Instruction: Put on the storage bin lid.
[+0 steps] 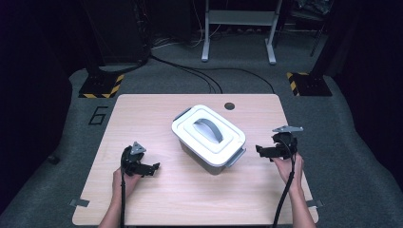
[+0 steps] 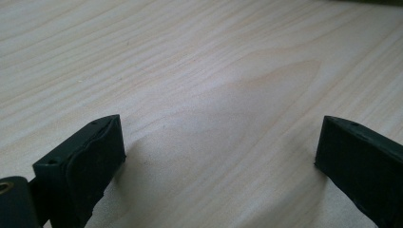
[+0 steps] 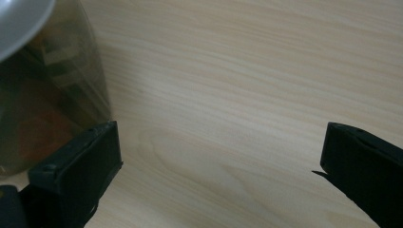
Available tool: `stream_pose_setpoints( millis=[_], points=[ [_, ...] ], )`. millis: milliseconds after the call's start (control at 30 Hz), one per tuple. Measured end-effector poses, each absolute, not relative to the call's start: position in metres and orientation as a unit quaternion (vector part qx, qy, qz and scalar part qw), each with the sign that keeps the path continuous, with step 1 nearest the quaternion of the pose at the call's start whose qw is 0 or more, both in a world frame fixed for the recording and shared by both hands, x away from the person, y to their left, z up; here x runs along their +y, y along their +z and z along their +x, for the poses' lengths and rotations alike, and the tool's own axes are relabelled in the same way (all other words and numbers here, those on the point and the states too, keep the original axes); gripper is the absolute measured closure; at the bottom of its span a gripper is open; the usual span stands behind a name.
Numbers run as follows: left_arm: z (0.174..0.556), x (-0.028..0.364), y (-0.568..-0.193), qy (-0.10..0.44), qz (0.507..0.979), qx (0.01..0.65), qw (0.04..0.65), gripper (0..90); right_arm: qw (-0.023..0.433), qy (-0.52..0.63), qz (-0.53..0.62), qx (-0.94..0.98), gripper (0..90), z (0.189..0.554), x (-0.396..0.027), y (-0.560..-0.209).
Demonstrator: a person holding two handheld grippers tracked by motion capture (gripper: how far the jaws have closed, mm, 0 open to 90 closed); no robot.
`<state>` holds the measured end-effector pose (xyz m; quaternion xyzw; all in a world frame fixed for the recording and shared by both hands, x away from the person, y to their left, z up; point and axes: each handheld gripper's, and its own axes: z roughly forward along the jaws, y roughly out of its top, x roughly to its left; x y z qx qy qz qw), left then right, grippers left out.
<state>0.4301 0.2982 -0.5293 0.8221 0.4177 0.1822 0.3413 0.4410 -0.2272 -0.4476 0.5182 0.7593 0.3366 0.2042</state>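
- Pale wood table [image 1: 157, 209] is carrying a lidded storage box [image 1: 209, 137] at its middle, turned at a slant, with a white lid [image 1: 227, 142] and a grey handle [image 1: 209, 129] lying flat across the top.
- Left gripper [image 1: 153, 167] is sitting on the near left of the table, well apart from the box; in the left gripper view its jaws are standing spread wide over bare wood, pinching nothing.
- Right gripper [image 1: 260, 150] is hovering just beside the box's right end, near the grey latch [image 1: 236, 156] there; in the right gripper view its jaws are likewise spread and holding nothing, with the box's smoky clear wall [image 3: 52, 95] sitting just past the left jaw.
- Judging by this, the work is standing at the approach: both hands are flanking the box and nothing is being gripped yet.
- Next move is probably calling for the right gripper to be closing in on the latch or box end, while the left one is crossing the gap to steady or unlatch the other side [image 1: 182, 114].
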Motion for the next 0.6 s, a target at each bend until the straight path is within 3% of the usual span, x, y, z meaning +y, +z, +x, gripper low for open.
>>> stream_pose_setpoints(
  millis=[600],
  points=[
    [0.43, 0.298, -0.529, 0.182, 0.822, 0.418, 0.341, 2.3, 0.193, 0.289, 0.549, 0.76, 0.4, 0.413, -0.239, -0.511]
  ],
)
